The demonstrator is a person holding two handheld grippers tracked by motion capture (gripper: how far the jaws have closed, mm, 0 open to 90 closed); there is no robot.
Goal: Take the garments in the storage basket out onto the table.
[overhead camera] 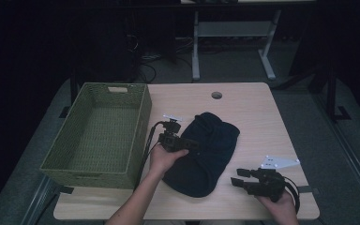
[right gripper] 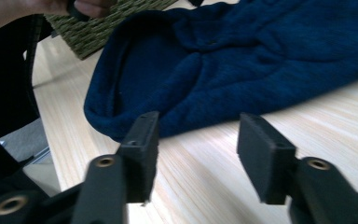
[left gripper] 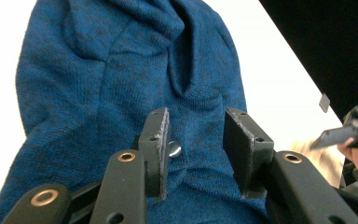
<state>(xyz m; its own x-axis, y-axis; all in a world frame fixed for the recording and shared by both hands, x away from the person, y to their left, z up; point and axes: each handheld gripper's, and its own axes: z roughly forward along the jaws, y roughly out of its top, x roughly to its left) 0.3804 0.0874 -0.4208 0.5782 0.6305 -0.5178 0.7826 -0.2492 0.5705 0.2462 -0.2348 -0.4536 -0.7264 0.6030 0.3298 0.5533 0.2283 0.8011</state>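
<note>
High view looks down and forward over the table (overhead camera: 258,122); both gripper views sit low, close on the blue garment (left gripper: 121,84), which all views share.

A rectangular green woven basket (overhead camera: 70,159) with a cut-out handle slot in its far wall stands on the left part of the light wooden rectangular table (overhead camera: 258,122), its left side overhanging the table edge. A corner of the basket (right gripper: 98,28) also appears in the right gripper view. A round grey cable grommet (overhead camera: 216,95) sits near the table's far edge. Beyond the table, on the grey floor (overhead camera: 234,70), stands a white metal desk frame (overhead camera: 196,56) with two legs. Dark cables (overhead camera: 143,61) lie on the floor left of the frame.
</note>
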